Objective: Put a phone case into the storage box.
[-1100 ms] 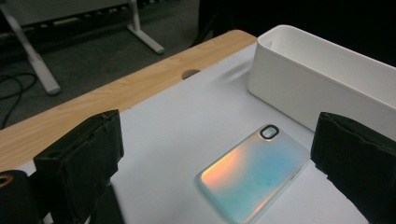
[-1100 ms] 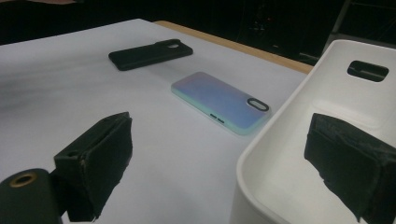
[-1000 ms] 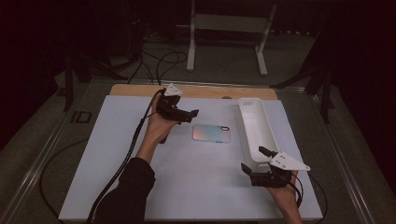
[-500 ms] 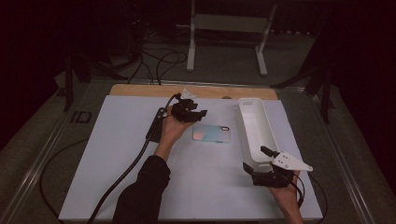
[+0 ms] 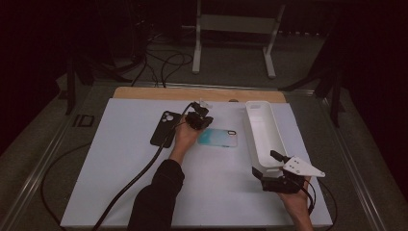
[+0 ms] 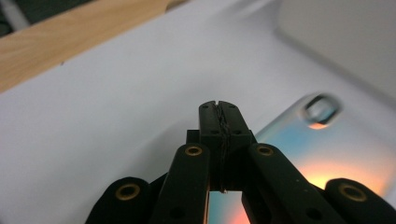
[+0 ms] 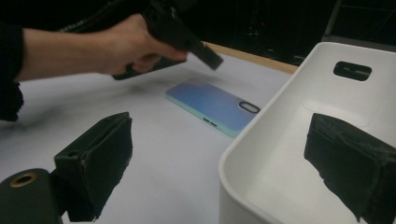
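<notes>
In the high view, a black phone case (image 5: 165,128) lies flat on the white table mat (image 5: 110,178), left of centre in the frame. Just to its right the left gripper (image 5: 206,120) sits near the middle of the frame, held low over the near-left end of a light blue phone case (image 5: 219,137). Its jaws have just been closing and now stand pressed together with nothing between them; in the left gripper view the two tips meet in a thin seam above the bare mat, and the blue case (image 6: 299,154) spreads out at the lower right, its camera cutout toward the right edge.

The blue case lies flat at the centre of the mat, between the black case and a long white bin (image 5: 262,134) right of centre. In the right gripper view the blue case (image 7: 210,106) rests just beside the bin's wall, whether touching I cannot tell.

At the lower right of the high view, the right gripper (image 5: 276,168) is held at the bin's near end. Its jaws are spread wide: one pad (image 7: 100,163) outside the bin (image 7: 261,154), the other inside, gripping nothing.
</notes>
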Motion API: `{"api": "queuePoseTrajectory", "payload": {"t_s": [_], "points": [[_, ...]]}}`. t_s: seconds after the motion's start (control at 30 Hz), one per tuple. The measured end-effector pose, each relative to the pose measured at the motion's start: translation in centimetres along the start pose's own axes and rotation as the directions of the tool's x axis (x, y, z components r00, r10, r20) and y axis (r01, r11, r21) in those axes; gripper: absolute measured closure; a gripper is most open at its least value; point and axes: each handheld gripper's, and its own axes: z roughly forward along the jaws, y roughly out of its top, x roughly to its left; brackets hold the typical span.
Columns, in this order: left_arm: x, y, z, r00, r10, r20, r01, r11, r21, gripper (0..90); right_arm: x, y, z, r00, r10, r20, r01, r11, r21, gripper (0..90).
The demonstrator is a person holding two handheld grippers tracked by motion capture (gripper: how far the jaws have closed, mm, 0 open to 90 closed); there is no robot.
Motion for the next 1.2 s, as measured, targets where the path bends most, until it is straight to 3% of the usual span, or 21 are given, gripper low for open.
{"api": "queuePoseTrajectory", "payload": {"t_s": [0.03, 0.2, 0.5, 0.83, 1.0, 1.2], "points": [[-0.3, -0.4, 1.1, 0.9999, 0.014, 0.009, -0.014, 0.9992, 0.037, 90.0, 0.0, 0.0, 0.0, 1.0, 0.0, 0.0, 0.0, 1.0, 0.0, 7.7], [0.0, -0.7, 1.4, 0.9998, -0.011, 0.017, 0.011, 0.9991, 0.041, 90.0, -0.1, 0.0, 0.0, 1.0, 0.005, 0.003, -0.005, 1.0, 0.002, 7.8], [-0.4, -2.5, -0.3, 0.9979, 0.019, 0.061, -0.022, 0.9986, 0.049, 90.0, 0.0, 0.0, -0.1, 1.0, 0.003, 0.004, -0.003, 1.0, 0.0, 7.8], [-3.2, -5.0, -2.6, 0.9934, 0.076, 0.086, -0.079, 0.9961, 0.038, 90.0, 0.2, 0.0, 0.1, 1.0, 0.001, 0.001, -0.001, 1.0, 0.007, 7.8], [-4.0, -6.1, -3.6, 0.9912, 0.076, 0.109, -0.08, 0.9963, 0.032, 90.0, 0.2, 0.0, 0.2, 1.0, 0.001, 0.001, -0.001, 1.0, 0.007, 7.8], [-3.7, -6.0, -3.9, 0.9939, 0.06, 0.093, -0.063, 0.9977, 0.026, 89.1, 0.2, 0.0, 0.2, 1.0, -0.005, 0.001, 0.005, 1.0, 0.009, 7.8]]}}
